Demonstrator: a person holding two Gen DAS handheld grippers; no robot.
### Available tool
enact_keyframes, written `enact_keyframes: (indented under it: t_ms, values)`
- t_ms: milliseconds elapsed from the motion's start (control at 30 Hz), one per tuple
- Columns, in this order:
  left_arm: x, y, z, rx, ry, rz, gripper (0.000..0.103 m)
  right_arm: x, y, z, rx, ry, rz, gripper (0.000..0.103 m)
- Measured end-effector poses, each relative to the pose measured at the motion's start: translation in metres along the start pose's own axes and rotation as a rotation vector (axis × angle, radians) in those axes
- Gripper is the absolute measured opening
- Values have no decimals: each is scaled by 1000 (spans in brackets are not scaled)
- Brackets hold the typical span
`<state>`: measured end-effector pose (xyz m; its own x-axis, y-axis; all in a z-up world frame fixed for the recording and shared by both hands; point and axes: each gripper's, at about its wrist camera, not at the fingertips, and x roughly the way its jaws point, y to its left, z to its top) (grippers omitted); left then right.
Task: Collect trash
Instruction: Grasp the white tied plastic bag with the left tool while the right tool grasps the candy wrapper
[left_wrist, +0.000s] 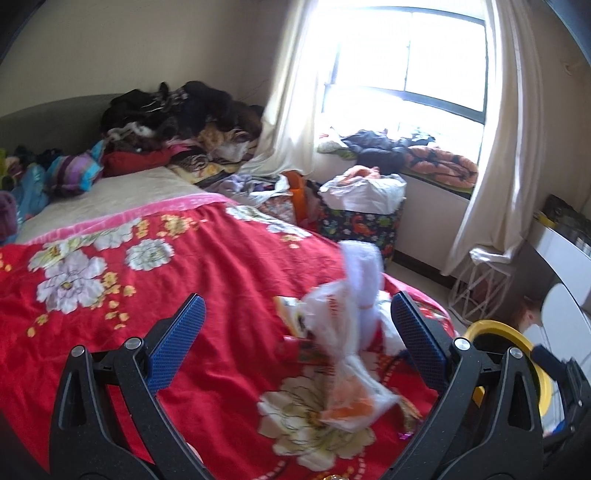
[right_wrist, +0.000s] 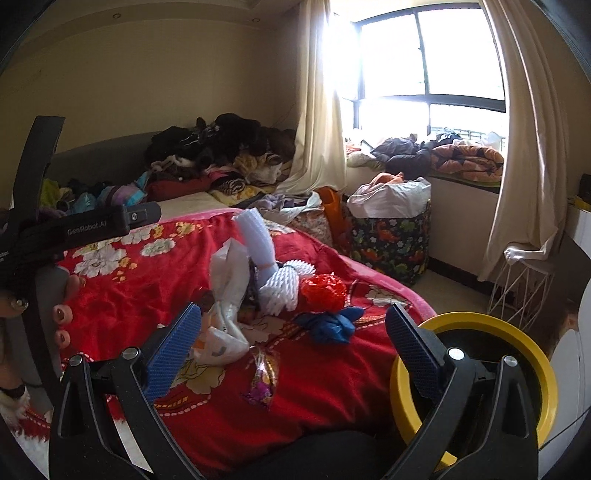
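Two handheld grippers hover over a bed covered by a red floral blanket (right_wrist: 147, 295). The left gripper (left_wrist: 297, 332) has its fingers spread wide apart, holding nothing; the right gripper (right_wrist: 293, 332) likewise. Trash lies in a pile on the blanket: a white plastic bag (right_wrist: 225, 295), white foam netting (right_wrist: 277, 288), a red wrapper (right_wrist: 323, 291), a blue bag (right_wrist: 328, 325). A yellow-rimmed bin (right_wrist: 532, 354) stands beside the bed.
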<state>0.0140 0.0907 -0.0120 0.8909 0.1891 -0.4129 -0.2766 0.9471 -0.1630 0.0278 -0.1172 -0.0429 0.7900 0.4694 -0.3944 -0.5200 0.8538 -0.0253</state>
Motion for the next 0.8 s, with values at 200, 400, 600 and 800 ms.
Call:
enact_keyframes:
  t_ms: [200,400,600,800]
  values:
    - [16,25,-2,-28,30,-7,92,32,6,-5,-27,141,64,97]
    - [43,19,-12,-2,114,-62,92,63,4,-17,-23,271,92,86]
    - [73,-7,-26,23,222,-178,92,84,2,-27,-13,377,140,73]
    - [95,-29,-44,33,341,-248,88,109,-3,-36,50,505,183,47]
